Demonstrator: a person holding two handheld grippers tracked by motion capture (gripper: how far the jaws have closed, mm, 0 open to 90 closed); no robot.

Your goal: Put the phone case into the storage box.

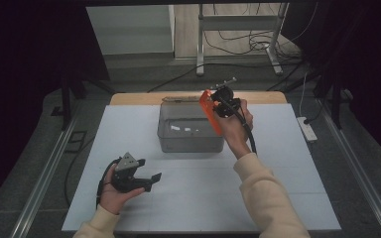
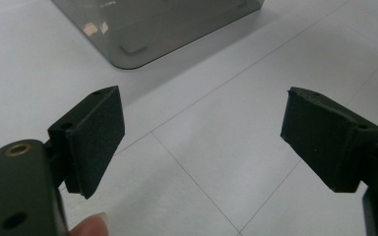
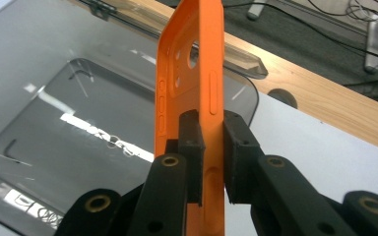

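1 orange phone case (image 3: 189, 64), 1 clear grey box (image 1: 190, 130) near tabletop's (image 1: 278, 163) far edge, 2 grippers: left (image 1: 151, 181), right (image 1: 220, 101). 1 power strip (image 1: 307, 129) on floor.

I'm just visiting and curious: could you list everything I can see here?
Phone case: one, orange, held upright over the box.
Box: one, clear grey, middle of the table.
Table: one, white top with a wooden far edge.
Power strip: one, white, on the floor at the right.
Metal stand: one, grey, behind the table, cables around it.
Right tongs: black, shut on the phone case.
Left tongs: black, open over the table.
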